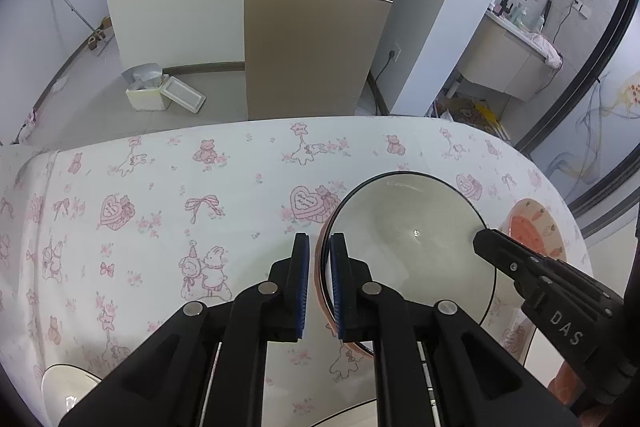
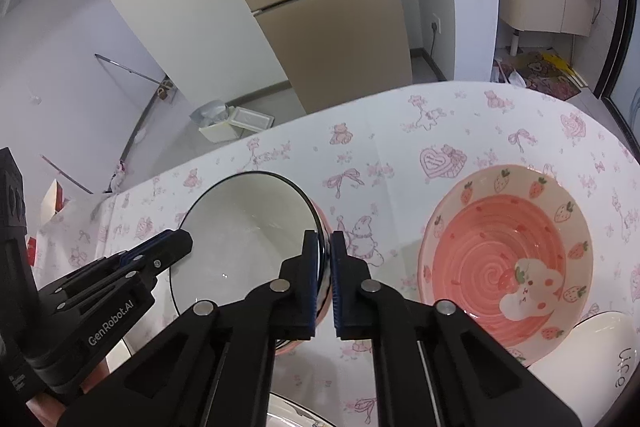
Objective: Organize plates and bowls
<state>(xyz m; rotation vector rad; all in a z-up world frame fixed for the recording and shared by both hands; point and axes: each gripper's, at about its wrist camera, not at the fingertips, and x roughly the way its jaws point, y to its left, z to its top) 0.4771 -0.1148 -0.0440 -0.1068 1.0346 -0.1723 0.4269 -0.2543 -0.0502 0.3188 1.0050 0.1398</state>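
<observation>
White-glazed, black-rimmed bowl [image 1: 412, 239] sits nested in a pink bowl on a table [image 1: 160, 187] draped in pink-printed cloth. The left gripper [image 1: 319, 283] pinches its near-left rim between blue-padded fingers, while the right gripper [image 2: 325, 283] clamps the opposite rim. A pink strawberry-patterned ceramic bowl [image 2: 508, 259] rests just beside, to the right.

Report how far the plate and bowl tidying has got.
Done: nothing visibly stacked yet. In hand: left gripper and right gripper both clamp opposite rims of the black-rimmed white bowl. Left: the strawberry bowl and other white dishes at the table's near edge.
</observation>
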